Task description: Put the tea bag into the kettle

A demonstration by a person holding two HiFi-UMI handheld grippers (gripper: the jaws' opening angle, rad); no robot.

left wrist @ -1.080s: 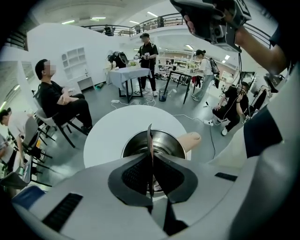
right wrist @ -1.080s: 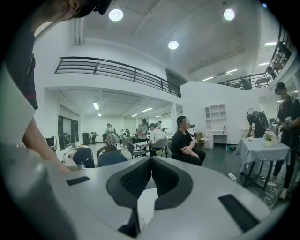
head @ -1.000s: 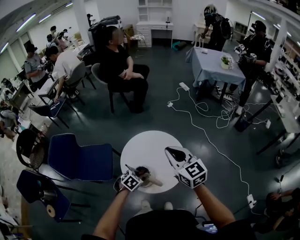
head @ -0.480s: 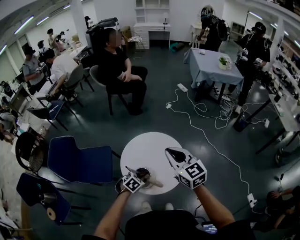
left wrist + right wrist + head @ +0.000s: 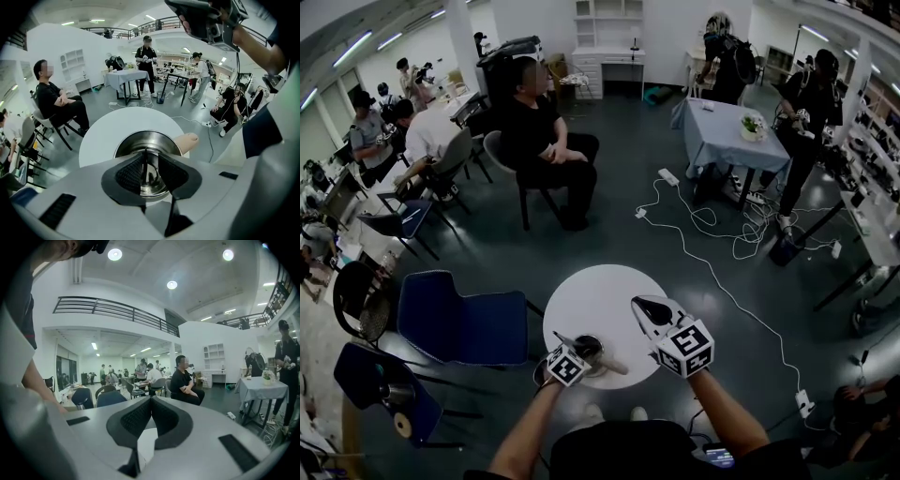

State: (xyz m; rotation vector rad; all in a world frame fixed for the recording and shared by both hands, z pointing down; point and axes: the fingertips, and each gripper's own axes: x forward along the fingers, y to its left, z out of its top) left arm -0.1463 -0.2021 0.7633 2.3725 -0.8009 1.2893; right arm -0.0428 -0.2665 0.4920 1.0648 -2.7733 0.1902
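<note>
Near-identical to earlier frame, both claws in same spots. Left gripper slightly open over round steel kettle; small dark tea bag, indistinct, below gap inside kettle. Right gripper clenched, empty, right of kettle.

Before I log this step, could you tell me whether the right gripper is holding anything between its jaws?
No, in its own view the right gripper has its jaws closed together with nothing between them.

The left gripper hid the kettle's near rim by the table's near edge; the dark sliver between its jaws was too small to name.
</note>
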